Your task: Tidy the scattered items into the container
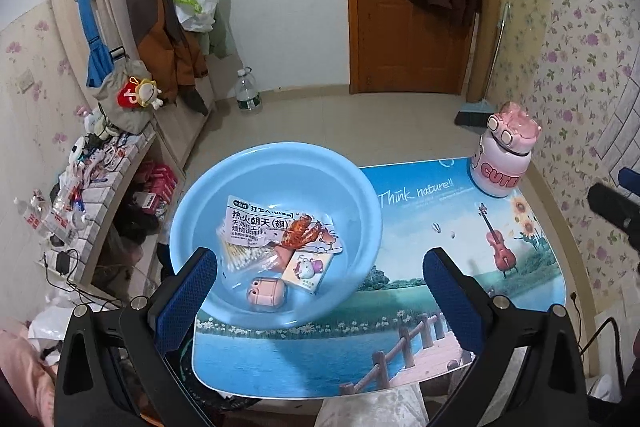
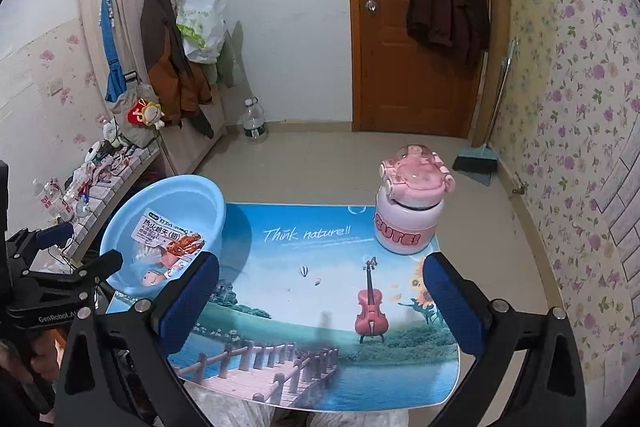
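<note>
Your left gripper (image 1: 320, 291) and right gripper (image 2: 320, 297) both hung released, jaws spread, holding nothing. The blue basin (image 1: 192, 203) sat left of centre on the table (image 1: 420, 291), holding the snack packet (image 1: 276, 227), cotton swabs (image 1: 240, 259), small card (image 1: 306, 269) and pink case (image 1: 262, 293). The pink bottle (image 2: 412, 207) stood upright, upper right on the table.

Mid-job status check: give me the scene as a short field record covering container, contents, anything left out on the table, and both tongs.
container: light blue basin, at the table's left end
contents: snack packet, cotton swab pack, small cartoon card box, pink case
left out: pink bottle, upright at the far right corner of the picture-print table
left tongs: open, empty, over the basin's near side
right tongs: open, empty, above the table, nearer than the bottle
</note>
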